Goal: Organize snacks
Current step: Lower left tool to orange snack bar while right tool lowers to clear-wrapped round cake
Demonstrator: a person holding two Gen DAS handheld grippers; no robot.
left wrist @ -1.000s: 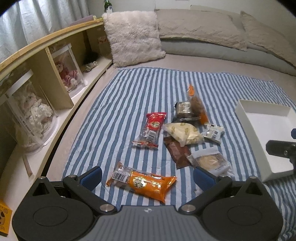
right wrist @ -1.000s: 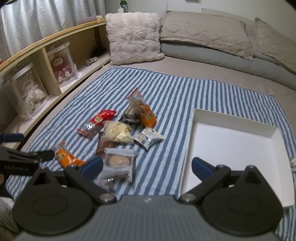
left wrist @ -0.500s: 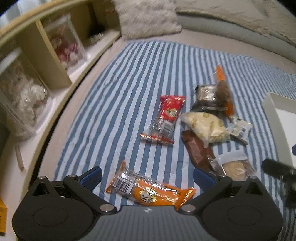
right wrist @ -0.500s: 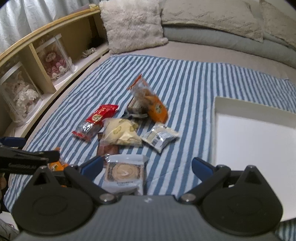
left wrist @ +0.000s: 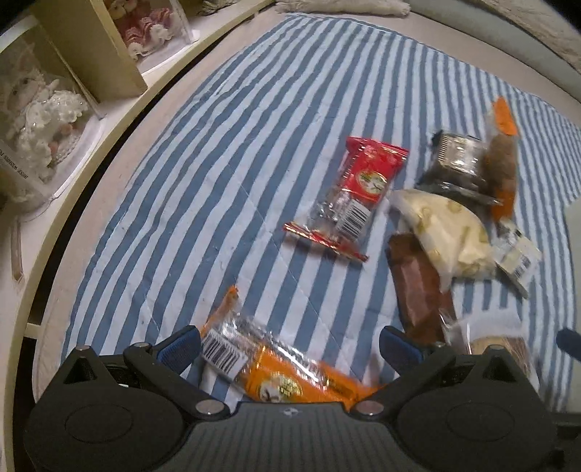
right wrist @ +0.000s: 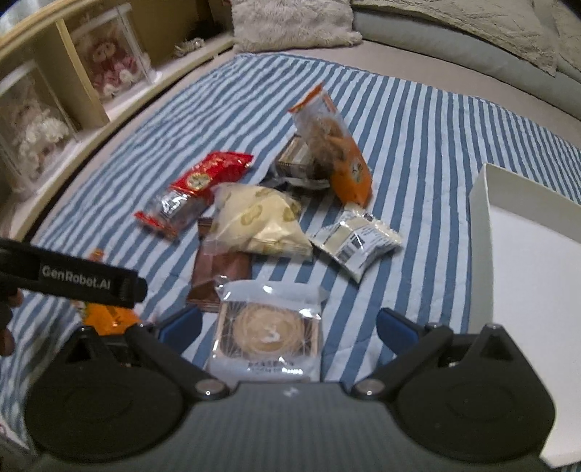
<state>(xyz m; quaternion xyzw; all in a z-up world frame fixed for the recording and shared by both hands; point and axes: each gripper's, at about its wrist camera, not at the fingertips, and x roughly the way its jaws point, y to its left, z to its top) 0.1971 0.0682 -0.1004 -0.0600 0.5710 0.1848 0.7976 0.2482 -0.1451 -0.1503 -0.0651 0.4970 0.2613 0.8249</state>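
Note:
Several snack packs lie on a blue striped blanket (left wrist: 225, 174). My left gripper (left wrist: 290, 343) is open, its jaws either side of an orange snack bar (left wrist: 276, 370) lying flat. My right gripper (right wrist: 288, 323) is open, its jaws either side of a clear-wrapped round cake (right wrist: 268, 330). Beyond lie a red pack (left wrist: 352, 192), also in the right wrist view (right wrist: 198, 188), a pale yellow bag (right wrist: 259, 219), a brown bar (right wrist: 221, 274), a small silver pack (right wrist: 357, 241) and an orange cookie bag (right wrist: 332, 145). A white tray (right wrist: 526, 276) sits at the right.
A wooden shelf with boxed plush dolls (left wrist: 47, 109) runs along the left edge of the bed. A fluffy pillow (right wrist: 290, 21) and grey cushions (right wrist: 472, 25) lie at the far end. The left gripper's body (right wrist: 72, 279) crosses the left side of the right wrist view.
Both grippers have moved forward and down toward the blanket. The orange bar now lies between the left jaws, and the round cake between the right jaws. Both stay open.

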